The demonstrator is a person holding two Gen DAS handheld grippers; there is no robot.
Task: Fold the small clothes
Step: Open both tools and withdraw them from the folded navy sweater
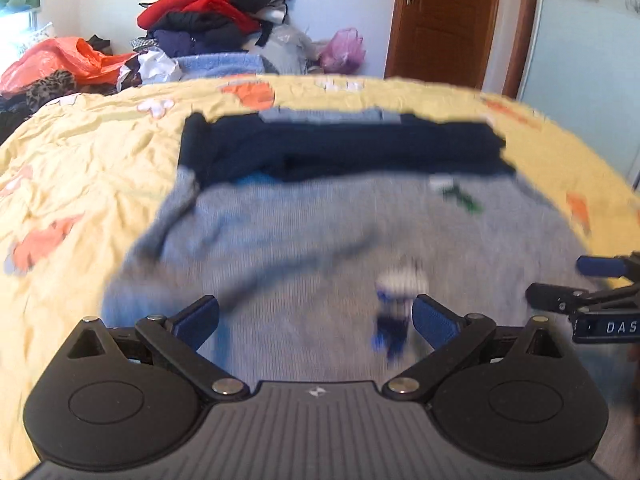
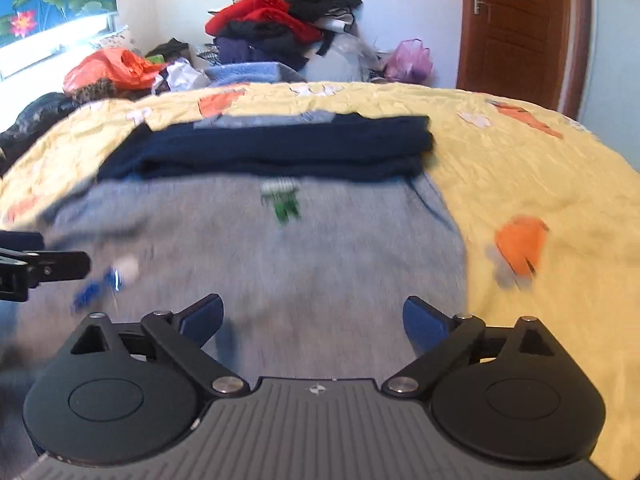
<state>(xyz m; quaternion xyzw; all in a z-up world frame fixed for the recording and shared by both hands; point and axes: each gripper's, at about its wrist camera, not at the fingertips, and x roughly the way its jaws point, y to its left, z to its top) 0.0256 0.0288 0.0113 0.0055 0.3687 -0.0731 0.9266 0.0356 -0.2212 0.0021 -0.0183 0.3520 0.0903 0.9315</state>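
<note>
A small grey knit sweater [image 1: 320, 232] lies spread on the yellow bedspread [image 1: 80, 168], with small blue and green figures on it; it also shows in the right wrist view [image 2: 280, 256]. A folded dark navy garment [image 1: 340, 148] lies on its far end, also in the right wrist view [image 2: 272, 148]. My left gripper [image 1: 316, 322] is open and empty just above the sweater's near part. My right gripper [image 2: 312, 322] is open and empty above the sweater's near right part. Each gripper shows at the edge of the other's view. Both views are motion-blurred.
A tall pile of red, black and purple clothes [image 1: 216, 12] and an orange plastic bag [image 1: 60, 60] lie beyond the bed's far edge. A pink bag [image 1: 342, 52] sits by a brown door [image 1: 444, 20]. The yellow bedspread [image 2: 540, 168] extends right.
</note>
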